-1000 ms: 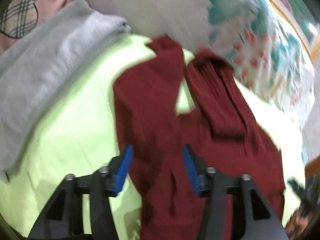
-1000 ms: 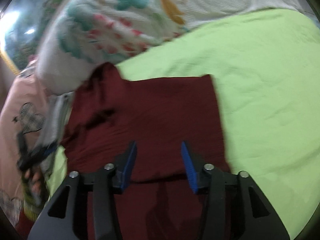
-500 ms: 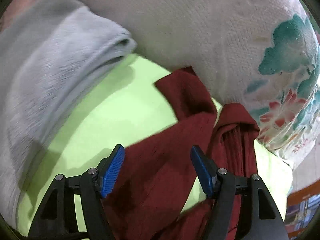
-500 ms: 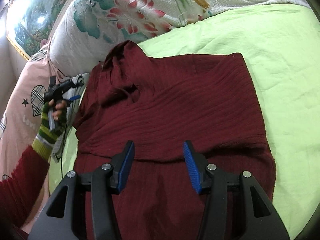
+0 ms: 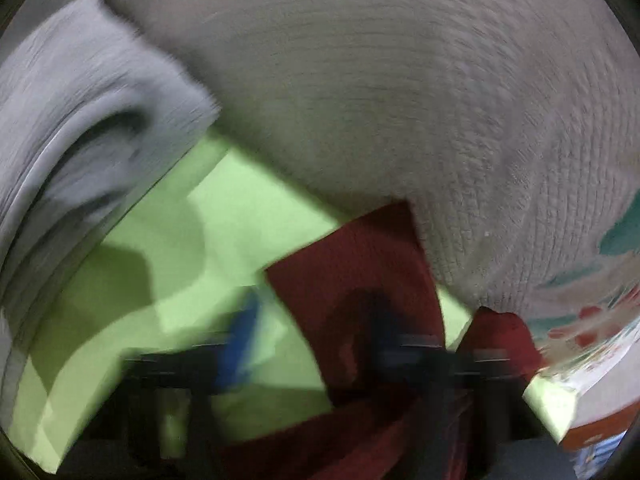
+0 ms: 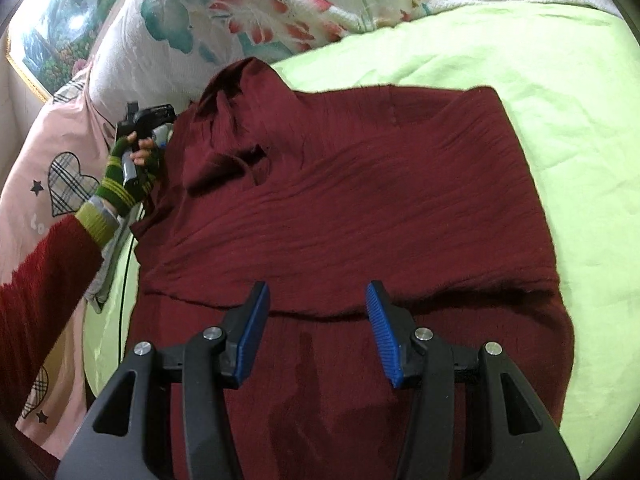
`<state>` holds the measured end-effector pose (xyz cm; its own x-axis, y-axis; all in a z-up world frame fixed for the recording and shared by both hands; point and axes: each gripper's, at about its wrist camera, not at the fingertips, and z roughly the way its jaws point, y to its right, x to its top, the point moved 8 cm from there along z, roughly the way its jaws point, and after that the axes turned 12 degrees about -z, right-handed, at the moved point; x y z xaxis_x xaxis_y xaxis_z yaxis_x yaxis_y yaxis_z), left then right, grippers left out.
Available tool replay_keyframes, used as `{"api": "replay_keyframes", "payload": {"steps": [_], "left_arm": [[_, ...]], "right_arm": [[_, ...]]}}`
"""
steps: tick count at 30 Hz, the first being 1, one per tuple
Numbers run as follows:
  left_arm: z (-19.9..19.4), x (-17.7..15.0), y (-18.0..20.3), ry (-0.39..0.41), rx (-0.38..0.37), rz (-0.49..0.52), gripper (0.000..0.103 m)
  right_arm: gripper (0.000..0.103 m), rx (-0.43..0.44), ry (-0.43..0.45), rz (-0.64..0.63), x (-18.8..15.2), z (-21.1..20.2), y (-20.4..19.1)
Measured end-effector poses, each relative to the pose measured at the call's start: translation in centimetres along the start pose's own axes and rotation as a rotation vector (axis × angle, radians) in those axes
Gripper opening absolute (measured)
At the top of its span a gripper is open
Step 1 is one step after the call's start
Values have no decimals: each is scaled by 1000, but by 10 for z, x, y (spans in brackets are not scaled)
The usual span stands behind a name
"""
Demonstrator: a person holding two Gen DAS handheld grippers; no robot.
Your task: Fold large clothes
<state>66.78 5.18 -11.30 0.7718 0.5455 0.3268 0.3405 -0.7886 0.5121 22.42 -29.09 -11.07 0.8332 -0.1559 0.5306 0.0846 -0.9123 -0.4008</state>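
A dark red sweater (image 6: 360, 200) lies partly folded on the lime green bed sheet (image 6: 560, 80). My right gripper (image 6: 316, 328) is open and empty, hovering over a fold edge near the sweater's lower part. In the left wrist view, which is motion-blurred, my left gripper (image 5: 308, 336) is open over a corner of the red sweater (image 5: 352, 264) beside the white pillow. In the right wrist view the left gripper's body (image 6: 148, 120) sits at the sweater's far left edge, held by a gloved hand.
A large white floral pillow (image 6: 260, 20) lies at the head of the bed and fills the top of the left wrist view (image 5: 400, 100). A folded grey garment (image 5: 80, 120) lies left. A pink heart-print cushion (image 6: 52, 168) borders the left side.
The left gripper has moved further toward the sweater's corner by the pillow. The right gripper has drawn a little closer over the sweater; both stay open.
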Motion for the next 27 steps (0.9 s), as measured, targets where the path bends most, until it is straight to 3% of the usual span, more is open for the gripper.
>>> {"api": "replay_keyframes", "payload": {"steps": [1, 5, 11, 15, 19, 23, 27], "left_arm": [[0, -2, 3, -7, -15, 6, 2], [-40, -16, 19, 86, -59, 82, 1], [-140, -72, 46, 181, -196, 184, 1], [-192, -149, 78, 199, -270, 280, 1], [-217, -227, 101, 183, -310, 381, 1], [-213, -309, 140, 113, -376, 481, 1], [-179, -393, 172, 14, -373, 608, 1]], "right_arm": [[51, 0, -2, 0, -1, 1, 1], [51, -1, 23, 8, 1, -7, 2], [51, 21, 76, 15, 1, -23, -8], [51, 35, 97, 17, -4, -34, -14], [51, 29, 123, 40, -11, -48, -10], [51, 5, 163, 85, -18, -67, 5], [51, -33, 190, 136, -27, -84, 26]]}}
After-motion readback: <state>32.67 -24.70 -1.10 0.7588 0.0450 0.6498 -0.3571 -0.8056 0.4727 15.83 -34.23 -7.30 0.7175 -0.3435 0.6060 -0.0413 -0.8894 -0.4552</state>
